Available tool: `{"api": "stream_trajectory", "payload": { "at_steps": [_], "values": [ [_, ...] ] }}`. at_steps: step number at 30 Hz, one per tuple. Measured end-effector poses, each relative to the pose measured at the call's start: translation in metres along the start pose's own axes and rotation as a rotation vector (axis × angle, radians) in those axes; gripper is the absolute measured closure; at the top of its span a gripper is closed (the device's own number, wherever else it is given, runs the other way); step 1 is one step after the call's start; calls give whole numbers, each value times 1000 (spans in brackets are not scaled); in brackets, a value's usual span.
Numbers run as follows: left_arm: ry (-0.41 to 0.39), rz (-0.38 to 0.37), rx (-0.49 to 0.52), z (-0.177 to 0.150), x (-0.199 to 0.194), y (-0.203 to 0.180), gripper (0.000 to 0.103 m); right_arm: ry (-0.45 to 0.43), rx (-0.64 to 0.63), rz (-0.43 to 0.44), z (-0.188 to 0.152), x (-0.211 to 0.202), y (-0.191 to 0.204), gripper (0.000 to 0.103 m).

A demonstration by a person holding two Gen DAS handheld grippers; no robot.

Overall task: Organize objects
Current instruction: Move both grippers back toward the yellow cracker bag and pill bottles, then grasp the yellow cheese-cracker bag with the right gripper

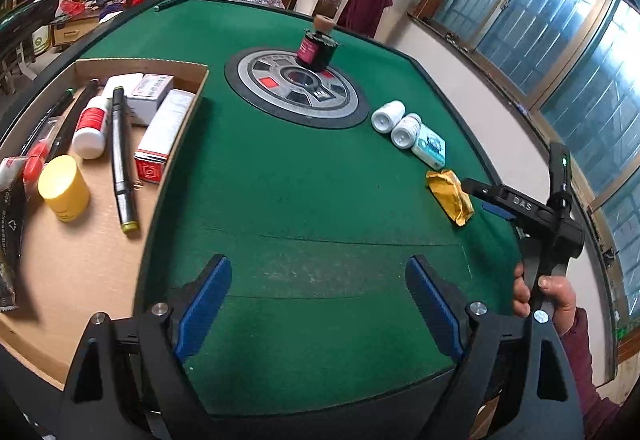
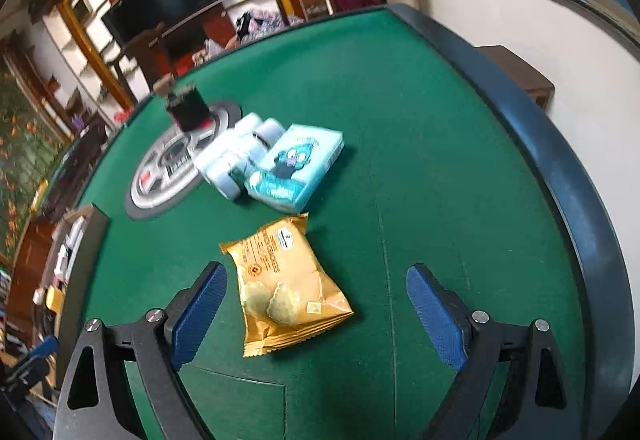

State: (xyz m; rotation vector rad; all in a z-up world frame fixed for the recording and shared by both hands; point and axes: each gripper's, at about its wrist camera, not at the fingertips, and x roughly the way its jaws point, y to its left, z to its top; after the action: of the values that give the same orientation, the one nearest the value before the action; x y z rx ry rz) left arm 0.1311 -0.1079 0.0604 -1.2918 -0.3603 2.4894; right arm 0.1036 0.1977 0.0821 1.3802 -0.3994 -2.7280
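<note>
Green table, gold snack packet, cardboard tray

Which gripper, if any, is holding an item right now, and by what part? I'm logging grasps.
Neither. The left gripper is open over bare felt; the right gripper is open, with the yellow snack packet lying between its fingers, untouched.

daylight from windows | right view motion-blurred (far side most) | fisheye-bent edges
</note>
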Motion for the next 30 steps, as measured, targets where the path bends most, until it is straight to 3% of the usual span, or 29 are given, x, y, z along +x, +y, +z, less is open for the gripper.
{"api": "stream_trajectory", "payload": {
  "at_steps": [4, 8, 10, 19, 27, 30],
  "values": [
    [-1, 68, 38, -1, 2, -8, 15, 21, -23, -10, -2, 12, 6, 9],
    [-42, 227, 122, -2, 1, -22, 15, 27, -47, -32, -4, 22, 13, 8],
    [-53, 269, 149, -2, 0, -26, 15, 29, -79, -55, -5, 25, 19, 8],
    [-40, 335, 218, -2, 4, -37, 15, 24, -286, -181, -13, 36, 56, 10],
    [-10, 351, 226, 2, 15, -40, 15, 11, -275, -153, -11, 29, 45, 49],
    [3, 348, 232, 2, 22, -43, 15, 8, -267, -156, -9, 29, 39, 51]
  ]
}}
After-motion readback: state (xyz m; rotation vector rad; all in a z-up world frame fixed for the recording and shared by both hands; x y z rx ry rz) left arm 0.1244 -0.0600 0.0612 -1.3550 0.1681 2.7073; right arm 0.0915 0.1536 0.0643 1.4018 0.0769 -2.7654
